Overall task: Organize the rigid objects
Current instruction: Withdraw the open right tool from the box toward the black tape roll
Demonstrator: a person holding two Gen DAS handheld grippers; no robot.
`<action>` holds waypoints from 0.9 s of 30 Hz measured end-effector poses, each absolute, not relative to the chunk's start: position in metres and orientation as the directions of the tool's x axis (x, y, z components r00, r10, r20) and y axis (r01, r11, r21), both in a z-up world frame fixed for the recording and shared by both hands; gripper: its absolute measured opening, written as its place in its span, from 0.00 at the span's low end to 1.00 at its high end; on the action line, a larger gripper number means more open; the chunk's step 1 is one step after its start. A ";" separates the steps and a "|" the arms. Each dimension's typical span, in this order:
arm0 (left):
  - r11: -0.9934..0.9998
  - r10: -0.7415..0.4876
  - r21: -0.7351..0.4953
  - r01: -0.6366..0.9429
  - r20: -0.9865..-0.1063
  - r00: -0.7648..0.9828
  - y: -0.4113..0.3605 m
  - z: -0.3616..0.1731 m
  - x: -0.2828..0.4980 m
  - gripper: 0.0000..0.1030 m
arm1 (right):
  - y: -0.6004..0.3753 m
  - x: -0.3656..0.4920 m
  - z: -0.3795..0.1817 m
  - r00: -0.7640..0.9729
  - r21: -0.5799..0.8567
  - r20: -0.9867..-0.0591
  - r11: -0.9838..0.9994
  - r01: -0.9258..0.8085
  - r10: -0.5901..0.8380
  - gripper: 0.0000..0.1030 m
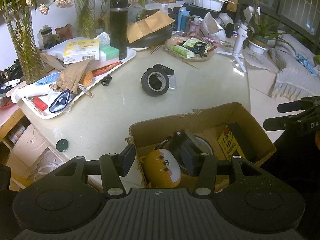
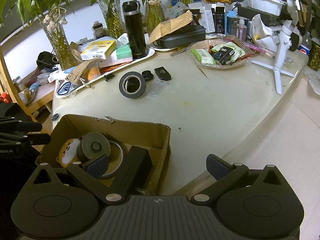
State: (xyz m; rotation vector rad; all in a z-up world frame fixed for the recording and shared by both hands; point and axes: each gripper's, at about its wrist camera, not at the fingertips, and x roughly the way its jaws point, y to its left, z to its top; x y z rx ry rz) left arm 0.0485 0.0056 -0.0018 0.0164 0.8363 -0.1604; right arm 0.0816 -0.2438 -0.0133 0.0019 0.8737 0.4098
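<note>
So the cardboard box (image 1: 202,120) sits at my near edge of the table (image 2: 200,108), and it already has a few things in it: a yellow cartoon case (image 1: 162,168), a grey disc thing (image 2: 94,147), a black block (image 2: 136,166) and something with a yellow label (image 1: 230,146). Still out on the table are the roll of black tape (image 2: 132,87), with a small dark cylinder standing in its hole, a little black lens-like part (image 2: 147,74) and a flat black case (image 2: 163,73) just behind it, a clear plastic lid (image 2: 158,87) beside the roll, and a small black knob (image 2: 109,77) near the white tray (image 1: 128,58).

My left gripper (image 1: 158,160) hangs over the box with its jaws apart, nothing clamped between them, the left finger outside the box wall and the right one inside. My right gripper (image 2: 158,165) is spread wide and empty too, straddling the box's right wall.

I reckon the tape roll is next. I'd go with the right one, come down over the rim of the roll and pinch one wall of the ring, not the whole width. Watch the cylinder inside, it may tip out.

Can't tell what lies under the black block, and the box's near side is hidden behind my own fingers. The dark round thing (image 1: 62,144) at the table's left edge is too small to identify.
</note>
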 end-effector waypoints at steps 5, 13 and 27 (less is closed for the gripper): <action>0.988 -0.135 -0.049 0.146 -0.737 0.663 0.006 0.000 0.049 0.49 | -0.244 0.082 -0.013 0.570 0.169 -0.743 0.923 -0.347 0.350 1.00; 0.988 -0.129 -0.039 0.148 -0.728 0.673 0.005 0.000 0.049 0.49 | -0.246 0.082 -0.014 0.573 0.171 -0.741 0.924 -0.341 0.349 1.00; 0.987 -0.125 -0.021 0.157 -0.711 0.691 0.002 0.000 0.053 0.49 | -0.243 0.085 -0.012 0.582 0.165 -0.734 0.924 -0.345 0.349 1.00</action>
